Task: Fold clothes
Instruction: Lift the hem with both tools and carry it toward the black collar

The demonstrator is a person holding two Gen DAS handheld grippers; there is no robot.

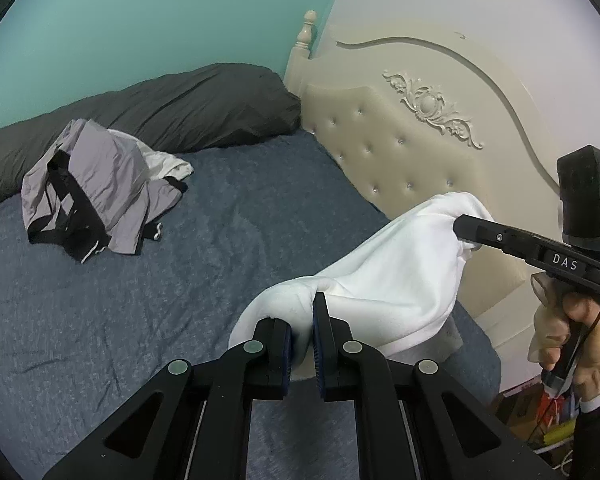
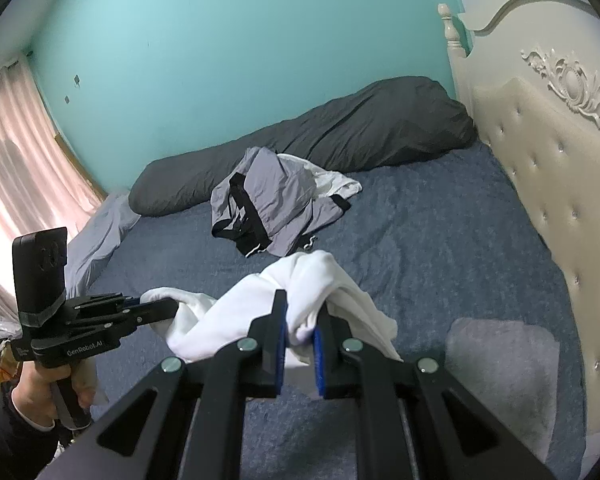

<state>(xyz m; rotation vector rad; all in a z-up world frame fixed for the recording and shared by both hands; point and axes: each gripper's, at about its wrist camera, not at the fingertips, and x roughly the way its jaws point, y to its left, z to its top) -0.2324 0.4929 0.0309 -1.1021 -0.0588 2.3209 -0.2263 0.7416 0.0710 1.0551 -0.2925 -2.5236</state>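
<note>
A white garment [image 1: 380, 272] hangs bunched above the blue bedspread [image 1: 160, 288], stretched between both grippers. In the left wrist view my left gripper [image 1: 300, 316] is shut on one bunched end of it. My right gripper [image 1: 466, 232] comes in from the right, held by a hand, its tips buried in the other end. In the right wrist view my right gripper [image 2: 302, 320] is shut on a fold of the white garment [image 2: 308, 276]. My left gripper [image 2: 168, 308] holds the far end at the left. The rest of the cloth droops below the jaws.
A crumpled grey garment with black trim [image 1: 88, 188] [image 2: 268, 208] lies on the bed over a white piece. A dark grey duvet [image 1: 180, 108] runs along the teal wall. The cream tufted headboard [image 1: 400, 140] bounds the right. A pale folded cloth [image 2: 500, 360] lies near it.
</note>
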